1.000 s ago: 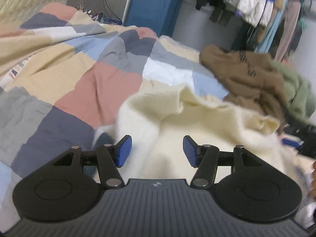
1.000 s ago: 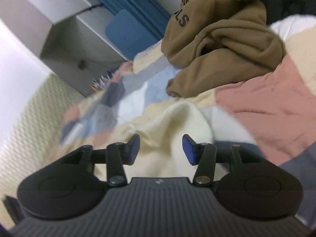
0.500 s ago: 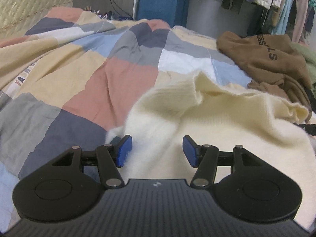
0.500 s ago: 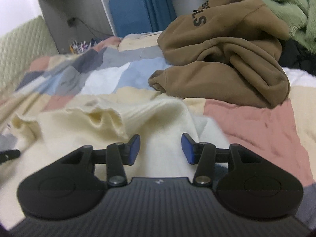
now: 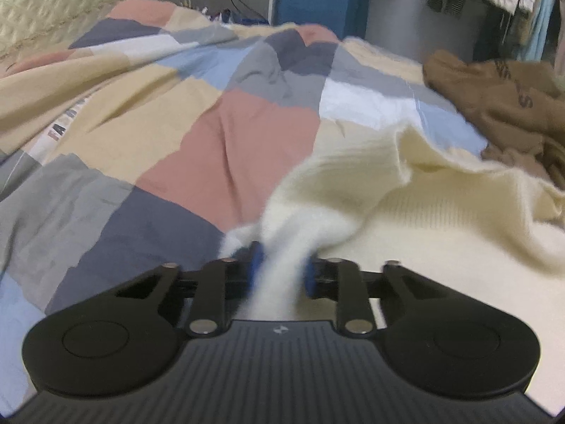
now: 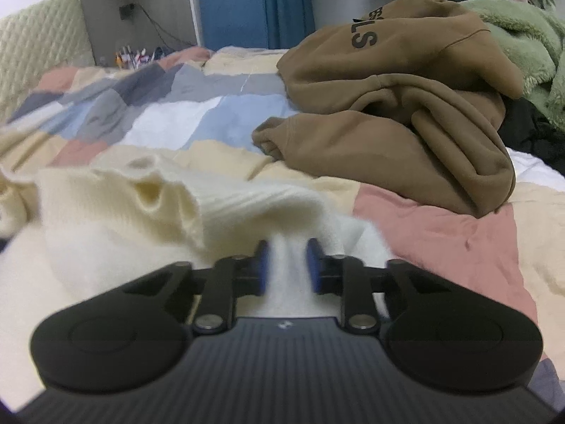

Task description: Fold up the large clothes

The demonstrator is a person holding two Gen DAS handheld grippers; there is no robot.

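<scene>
The fuzzy cream knit sweater (image 5: 406, 219) lies on a patchwork quilt (image 5: 226, 148). The left gripper (image 5: 280, 268) and right gripper (image 6: 289, 268) each pinch its near edge. A crumpled brown hoodie (image 6: 399, 113) sits upper right.

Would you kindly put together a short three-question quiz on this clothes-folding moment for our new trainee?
1. True or false: the left gripper is shut on the cream sweater.
2. Which garment lies nearest beyond the sweater in the right wrist view? A) brown hoodie B) green fleece C) a red jacket
3. Fill in: the right gripper pinches the ____ sweater over the patchwork quilt.

Key: 1 true; 2 A; 3 cream.
</scene>
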